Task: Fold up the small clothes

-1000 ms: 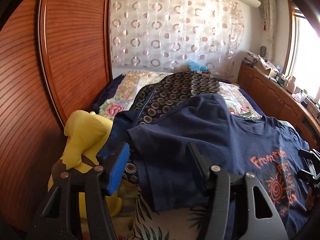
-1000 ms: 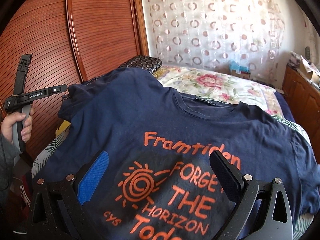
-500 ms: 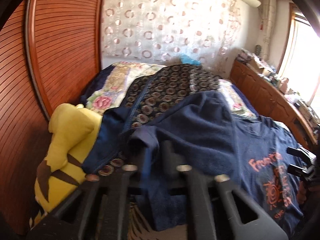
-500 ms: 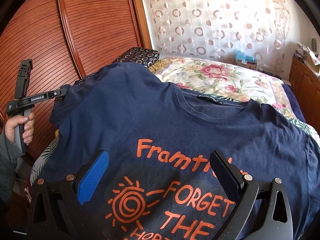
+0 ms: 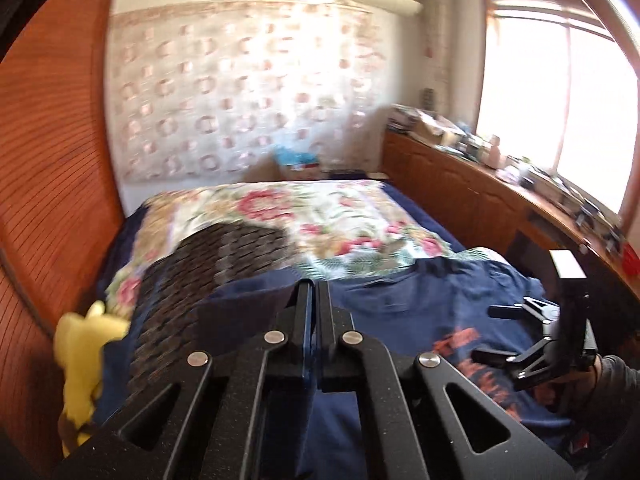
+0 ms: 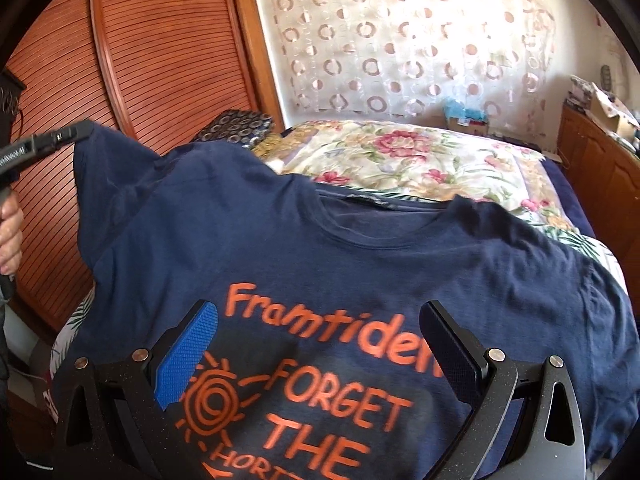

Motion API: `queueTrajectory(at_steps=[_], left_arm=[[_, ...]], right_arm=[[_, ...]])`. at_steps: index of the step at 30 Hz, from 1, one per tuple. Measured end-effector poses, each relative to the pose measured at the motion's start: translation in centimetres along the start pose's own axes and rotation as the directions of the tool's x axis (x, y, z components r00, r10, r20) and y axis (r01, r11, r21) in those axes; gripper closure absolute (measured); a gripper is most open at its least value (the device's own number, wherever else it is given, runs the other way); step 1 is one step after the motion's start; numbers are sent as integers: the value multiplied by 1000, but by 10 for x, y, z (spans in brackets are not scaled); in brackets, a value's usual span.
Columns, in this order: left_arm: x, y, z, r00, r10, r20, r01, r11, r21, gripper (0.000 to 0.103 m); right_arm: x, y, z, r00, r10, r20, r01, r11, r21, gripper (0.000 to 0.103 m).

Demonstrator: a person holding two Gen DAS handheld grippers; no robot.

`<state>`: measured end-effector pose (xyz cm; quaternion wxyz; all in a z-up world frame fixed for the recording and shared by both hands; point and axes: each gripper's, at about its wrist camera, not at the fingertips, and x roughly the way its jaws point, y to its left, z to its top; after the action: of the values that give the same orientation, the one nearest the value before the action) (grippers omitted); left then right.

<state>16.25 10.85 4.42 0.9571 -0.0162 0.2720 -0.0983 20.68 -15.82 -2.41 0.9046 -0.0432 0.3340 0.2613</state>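
Shirt [image 6: 328,248]: navy T-shirt, print side up, spread on the bed [image 6: 420,156]; my left corner of it is raised off the bed.
Orientation: collar far, hem near me; long axis runs near to far; the orange print reads upright from my side.
Left hand-held gripper [image 5: 311,286]: jaws narrowed to a slit, pinching the shirt's left sleeve; the right view shows the sleeve lifted into a peak at its tip.
Right hand-held gripper [image 6: 318,332]: jaws wide, holding nothing, hovering over the print; contact with the cloth cannot be told.
Handling: I judge the shirt light, soft and limp; it will sag and crease wherever unsupported, and thin cloth may slip from a shallow pinch.
Where to hold: at seams or hems, such as the sleeve cuff, shoulder seam or bottom hem, taking a full bite of cloth.
Nearby: patterned dark cloth [image 5: 208,268] and yellow plush [image 5: 82,364] at the left edge of the bed.
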Motion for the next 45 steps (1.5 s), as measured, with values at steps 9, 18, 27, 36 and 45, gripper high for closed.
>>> queueTrajectory(at_steps=[9,18,27,36,45], left_arm=[[32,-46,16,995,-72,-69,79,993,90,59],[23,-6,-11,995,53,-88,-50,998,37,39],[20,34,-61,978,137,-160,-144,989,-34,39],[12,54,-64,977,166,-134,-177,982,-69,39],[1,68,-76,973,185,-134,-201,973,-116,39]], right_arm=[[-10,4,-10,998,-58,12,57,997,49,2],[1,23,-8,999,-42,-9,43,998,53,2],[29,74,17,998,66,-9,-67,996,-54,16],[97,151,50,947,305,-104,-318,937,-144,47],[155,190,58,922,329,-203,-370,904,-216,89]])
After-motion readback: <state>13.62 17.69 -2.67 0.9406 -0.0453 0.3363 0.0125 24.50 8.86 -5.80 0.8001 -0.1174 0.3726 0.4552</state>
